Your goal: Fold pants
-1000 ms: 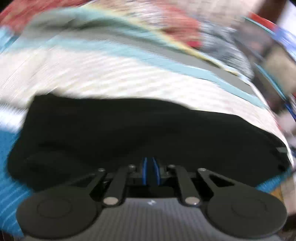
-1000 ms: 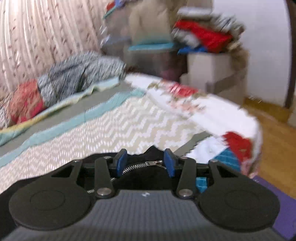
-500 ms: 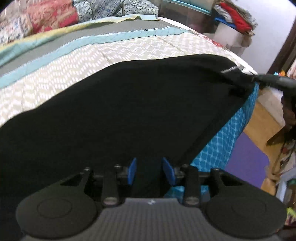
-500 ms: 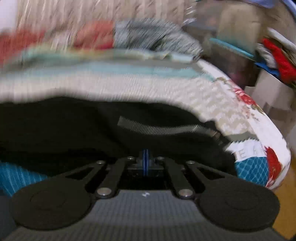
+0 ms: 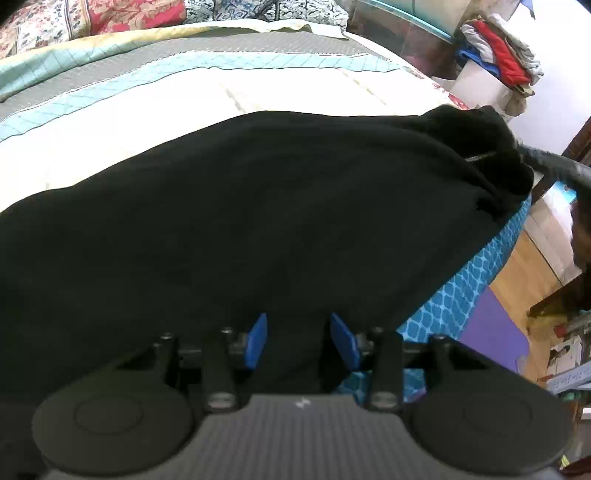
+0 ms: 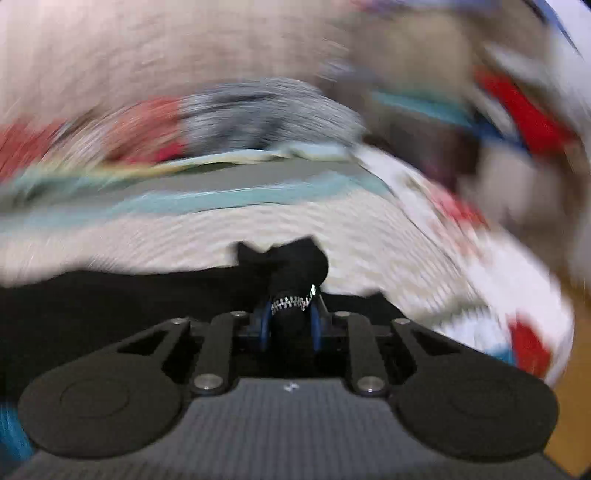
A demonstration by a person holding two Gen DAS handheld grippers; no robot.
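Black pants [image 5: 258, 221] lie spread across the bed, reaching to its right corner. My left gripper [image 5: 299, 341] is open at the near edge of the cloth, its blue pads apart with black fabric between them. My right gripper [image 6: 290, 325] is shut on a bunched part of the pants [image 6: 291, 273] with a silver zipper [image 6: 291, 303], held just above the bed. In the left wrist view the zipper end [image 5: 480, 157] is at the far right, where the right gripper's dark body [image 5: 554, 166] reaches in.
The bed has a quilt [image 5: 184, 92] with cream, teal and grey stripes. Patterned pillows [image 5: 110, 18] lie at the head. A pile of clothes [image 5: 498, 55] stands beyond the bed. A purple mat [image 5: 495, 332] lies on the wooden floor at right.
My left gripper's jaws have opened. My right gripper has closed on the zipper part of the pants and is moving fast; its view is blurred.
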